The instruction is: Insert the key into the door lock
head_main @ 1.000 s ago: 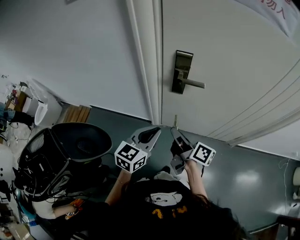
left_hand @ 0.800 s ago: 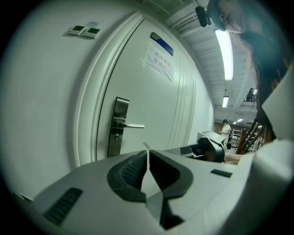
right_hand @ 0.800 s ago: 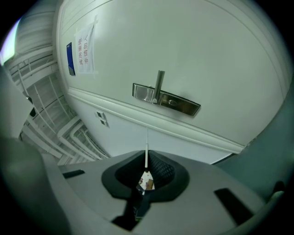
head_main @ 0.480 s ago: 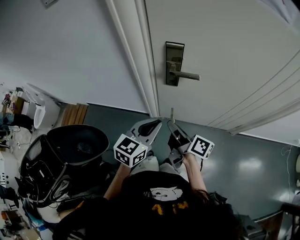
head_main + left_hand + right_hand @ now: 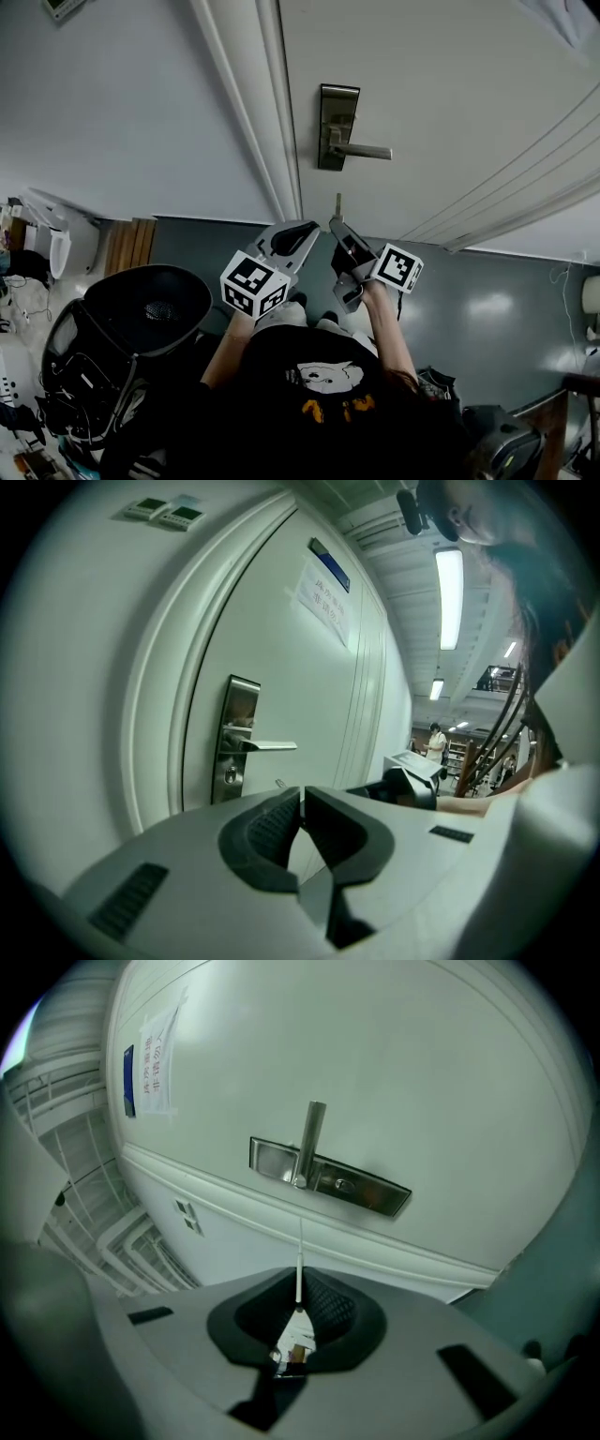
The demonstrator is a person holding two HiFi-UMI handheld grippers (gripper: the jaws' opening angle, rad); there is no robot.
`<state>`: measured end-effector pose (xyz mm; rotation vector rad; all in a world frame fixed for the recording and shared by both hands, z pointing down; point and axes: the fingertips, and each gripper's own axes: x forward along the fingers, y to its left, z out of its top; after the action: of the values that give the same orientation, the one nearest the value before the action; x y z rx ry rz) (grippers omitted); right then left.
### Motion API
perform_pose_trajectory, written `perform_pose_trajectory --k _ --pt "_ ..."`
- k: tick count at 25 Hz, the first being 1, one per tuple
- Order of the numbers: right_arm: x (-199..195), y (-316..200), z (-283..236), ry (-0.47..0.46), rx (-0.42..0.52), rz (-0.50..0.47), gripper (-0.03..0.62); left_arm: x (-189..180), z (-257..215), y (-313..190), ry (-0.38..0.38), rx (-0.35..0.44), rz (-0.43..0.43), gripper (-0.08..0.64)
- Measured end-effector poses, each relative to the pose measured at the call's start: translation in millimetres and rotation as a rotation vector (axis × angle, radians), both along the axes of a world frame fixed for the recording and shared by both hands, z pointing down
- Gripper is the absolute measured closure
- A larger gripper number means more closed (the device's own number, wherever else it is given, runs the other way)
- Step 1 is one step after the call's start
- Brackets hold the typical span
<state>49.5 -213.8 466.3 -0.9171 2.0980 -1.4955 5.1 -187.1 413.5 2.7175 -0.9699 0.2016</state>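
A metal lock plate (image 5: 336, 127) with a lever handle (image 5: 366, 151) sits on the white door (image 5: 450, 103). My right gripper (image 5: 336, 223) is shut on a key (image 5: 338, 204) whose blade points up at the plate from just below. In the right gripper view the thin key (image 5: 300, 1265) aims at the lock plate (image 5: 370, 1190), near its keyhole (image 5: 344, 1185), with a gap between them. My left gripper (image 5: 305, 228) hangs beside the right one, shut on nothing. The left gripper view shows the left gripper (image 5: 302, 803), the keyhole (image 5: 231, 776) and the handle (image 5: 267, 747).
The white door frame (image 5: 267, 122) runs left of the lock, with a grey wall (image 5: 122, 112) beyond. A black round chair (image 5: 145, 305) and clutter stand at lower left on the grey floor (image 5: 487, 300). A paper notice (image 5: 324, 599) hangs on the door.
Both grippers have moved up toward the door, and the key tip is now closer under the lock plate. The head view has shifted with them.
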Motion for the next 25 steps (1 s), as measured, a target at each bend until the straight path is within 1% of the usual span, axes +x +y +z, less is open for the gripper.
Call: perform_pose_trajectory --k 4,8,13,18,23,25 --pt "-3.8 -22.1 2.5 -0.018 -0.007 0.032 0.572 -3.6 -2.1 -10.3 0.018 0.004 0.043 0.540" --pt "-5.9 -44.4 11.2 -0.033 -0.036 0.044 0.572 -7.5 -4.4 -18.8 0.030 0.010 0.072 0.540" --pt "-4.4 -75.7 15.0 -0.046 -0.046 0.068 0.572 -12.4 -5.2 -26.6 0.045 0.015 0.099 0.540" --pt "-4.6 -102.5 23.8 -0.093 -0.068 0.075 0.572 -19.0 -2.9 -35.2 0.053 0.015 0.107 0.540" --pt "-5.8 -121.4 35.2 -0.093 -0.095 0.081 0.572 -27.6 -0.2 -44.8 0.061 0.009 0.098 0.540" --pt "-6.5 -127.3 36.9 -0.109 -0.102 0.085 0.572 -30.8 1.4 -48.1 0.062 0.006 0.091 0.540"
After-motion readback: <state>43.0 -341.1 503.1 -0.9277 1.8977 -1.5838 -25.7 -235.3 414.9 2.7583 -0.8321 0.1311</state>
